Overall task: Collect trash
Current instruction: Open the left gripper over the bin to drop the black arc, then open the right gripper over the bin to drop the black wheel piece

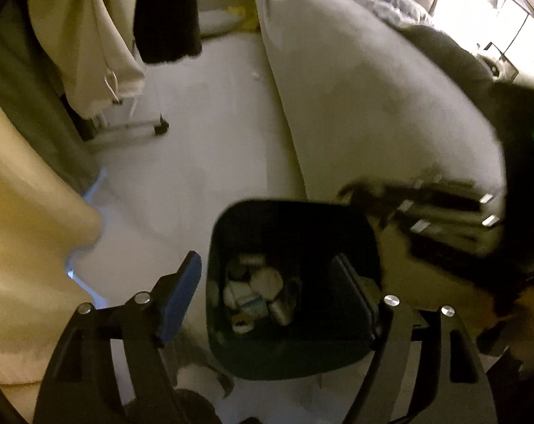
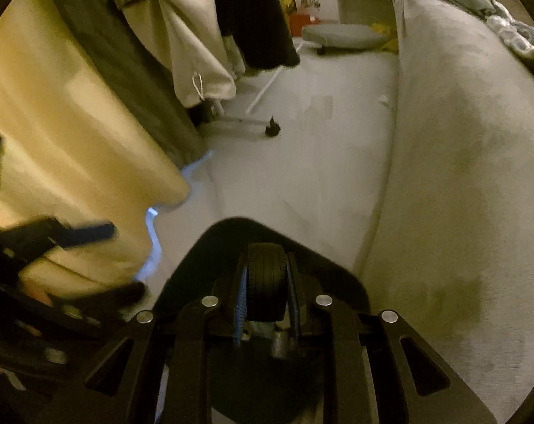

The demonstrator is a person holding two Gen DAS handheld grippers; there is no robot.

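Observation:
A dark bin [image 1: 267,357] stands on the pale floor and holds several crumpled white pieces of trash [image 1: 253,289]. My left gripper [image 1: 267,265] hangs open over the bin's mouth, with a blue pad [image 1: 182,293] on its left finger and nothing between the fingers. My right gripper [image 2: 266,265] is shut on a black ridged, wheel-like object [image 2: 265,282] just above the bin's near rim [image 2: 231,226]. In the left wrist view the right gripper [image 1: 426,212] is a blur beside the bin's right corner. In the right wrist view the left gripper [image 2: 83,233] is a blur at the left.
A grey upholstered bed side [image 1: 355,106] runs along the right. Clothes hang from a wheeled rack [image 2: 272,129] at the back left. A cream cloth [image 2: 72,141] drapes on the left. A round grey cushion [image 2: 341,35] lies far back on the pale floor [image 1: 203,123].

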